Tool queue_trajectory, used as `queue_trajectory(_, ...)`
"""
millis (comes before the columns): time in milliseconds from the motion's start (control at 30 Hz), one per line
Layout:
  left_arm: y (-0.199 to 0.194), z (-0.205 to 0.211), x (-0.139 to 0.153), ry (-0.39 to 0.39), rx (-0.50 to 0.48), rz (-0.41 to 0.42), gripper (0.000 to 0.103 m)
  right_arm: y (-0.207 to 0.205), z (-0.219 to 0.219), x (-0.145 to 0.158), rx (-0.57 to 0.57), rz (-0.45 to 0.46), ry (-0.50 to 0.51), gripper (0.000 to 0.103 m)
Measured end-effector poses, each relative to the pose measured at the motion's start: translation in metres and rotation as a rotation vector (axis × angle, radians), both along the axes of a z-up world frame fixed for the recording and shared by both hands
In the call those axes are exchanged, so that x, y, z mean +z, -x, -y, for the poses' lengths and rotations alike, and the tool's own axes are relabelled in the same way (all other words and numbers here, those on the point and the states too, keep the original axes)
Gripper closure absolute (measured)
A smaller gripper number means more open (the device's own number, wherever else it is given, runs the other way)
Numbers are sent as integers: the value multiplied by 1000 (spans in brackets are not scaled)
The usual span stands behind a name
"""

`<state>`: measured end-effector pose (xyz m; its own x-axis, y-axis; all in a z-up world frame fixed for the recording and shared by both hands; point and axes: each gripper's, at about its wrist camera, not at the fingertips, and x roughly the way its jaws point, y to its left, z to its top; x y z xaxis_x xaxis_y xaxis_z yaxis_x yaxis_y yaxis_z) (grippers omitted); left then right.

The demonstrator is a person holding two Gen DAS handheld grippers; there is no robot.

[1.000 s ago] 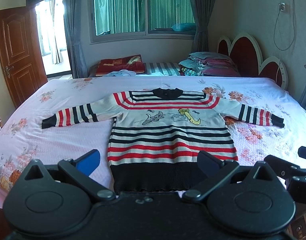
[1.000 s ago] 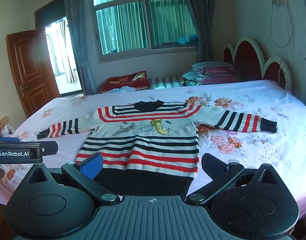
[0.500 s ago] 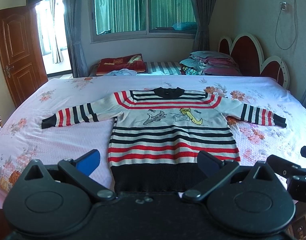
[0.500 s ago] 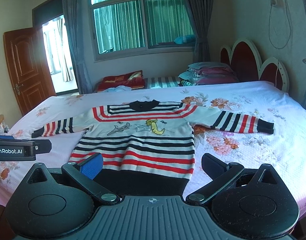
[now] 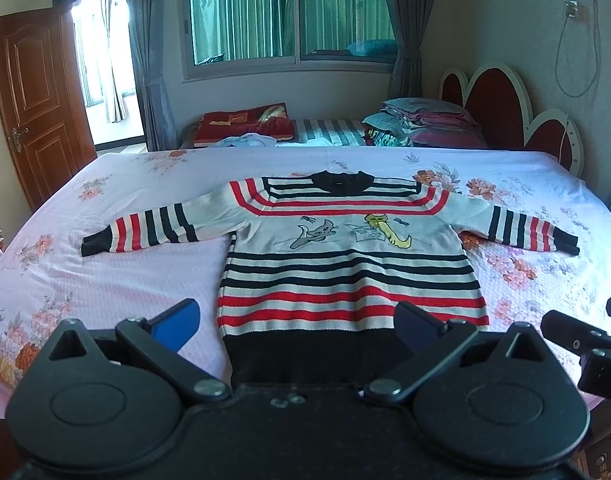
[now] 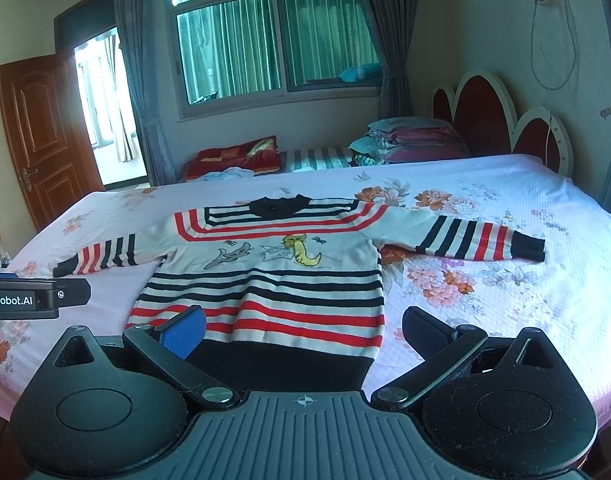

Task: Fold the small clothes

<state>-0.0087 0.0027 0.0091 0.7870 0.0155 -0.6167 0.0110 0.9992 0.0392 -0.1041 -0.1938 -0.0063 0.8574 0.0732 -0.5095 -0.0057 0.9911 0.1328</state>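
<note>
A small striped sweater (image 5: 345,264) with red, black and white bands and cartoon figures lies flat and face up on the bed, both sleeves spread out; it also shows in the right wrist view (image 6: 273,276). Its black hem is nearest me. My left gripper (image 5: 297,322) is open and empty, just short of the hem. My right gripper (image 6: 303,330) is open and empty over the hem's right part. The left sleeve cuff (image 5: 91,244) and right sleeve cuff (image 6: 527,248) lie on the bedspread.
The bed has a pink floral bedspread (image 5: 105,288). A red headboard (image 5: 505,108) stands at the right, with stacked pillows (image 5: 421,120) beside it. A second bed with a red blanket (image 5: 245,122) is under the window. A wooden door (image 5: 37,100) stands open at left.
Both grippers have drifted slightly; the right wrist view has shifted so the sweater sits further left. The sweater has not moved. Both grippers stay open.
</note>
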Motion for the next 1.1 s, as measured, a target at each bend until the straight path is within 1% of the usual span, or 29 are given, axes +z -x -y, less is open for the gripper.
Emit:
queue_trajectory(267, -22, 2, -9, -5, -5, -6, 0, -15, 2, -7, -21, -8, 18, 0)
queue_trajectory(533, -60, -3, -24, -5, -4, -34, 0, -43, 8, -20, -43, -23, -2, 0)
queue_trajectory(733, -99, -12, -36, 3, -18, -47, 0, -74, 9, -30, -63, -35, 4, 0)
queue_trajectory(933, -146, -26, -50, 25, -42, -48, 0, -115, 10, -41, -100, -48, -21, 0)
queue_trajectory(1100, -188, -37, -61, 6, -45, -52, 0, -149, 11, -41, -154, -45, -18, 0)
